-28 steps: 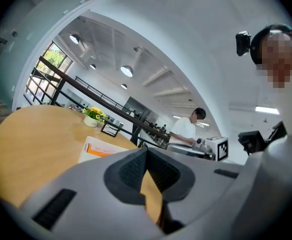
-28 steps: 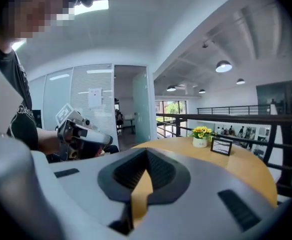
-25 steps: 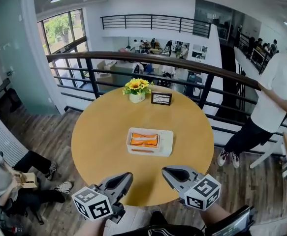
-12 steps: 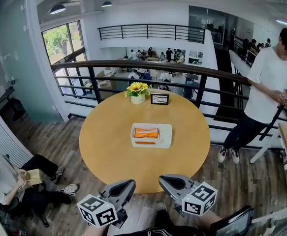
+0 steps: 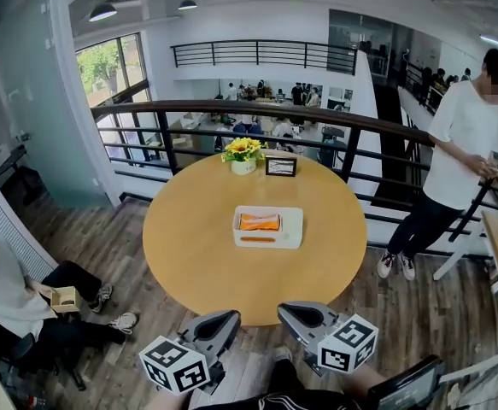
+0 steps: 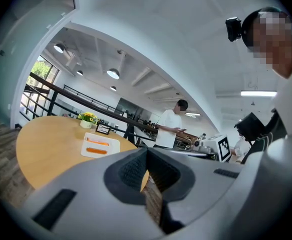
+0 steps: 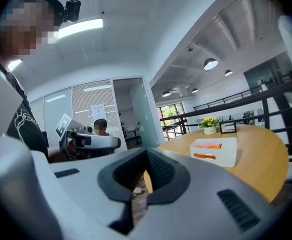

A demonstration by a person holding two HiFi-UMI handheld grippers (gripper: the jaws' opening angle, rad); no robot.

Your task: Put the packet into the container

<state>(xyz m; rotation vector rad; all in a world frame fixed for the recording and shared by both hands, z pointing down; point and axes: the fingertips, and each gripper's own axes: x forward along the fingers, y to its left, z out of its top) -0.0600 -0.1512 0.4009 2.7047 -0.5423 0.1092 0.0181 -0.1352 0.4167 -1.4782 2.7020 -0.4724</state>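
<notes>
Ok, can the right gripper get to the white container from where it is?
Probably yes, with a long reach. The right gripper sits shut off the near edge of the table; only bare tabletop lies between it and the white container mid-table. The flower pot and frame stand beyond it.

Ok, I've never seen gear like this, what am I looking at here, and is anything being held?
A person holds two clamp tools, the left gripper and the right gripper. One picture comes from a camera on the person's head, looking down; the other two from cameras riding on each gripper. On the round table stand a white container with an orange packet in it, a pot of yellow flowers and a small framed sign. Both grippers are shut and empty, at the table's near edge.
</notes>
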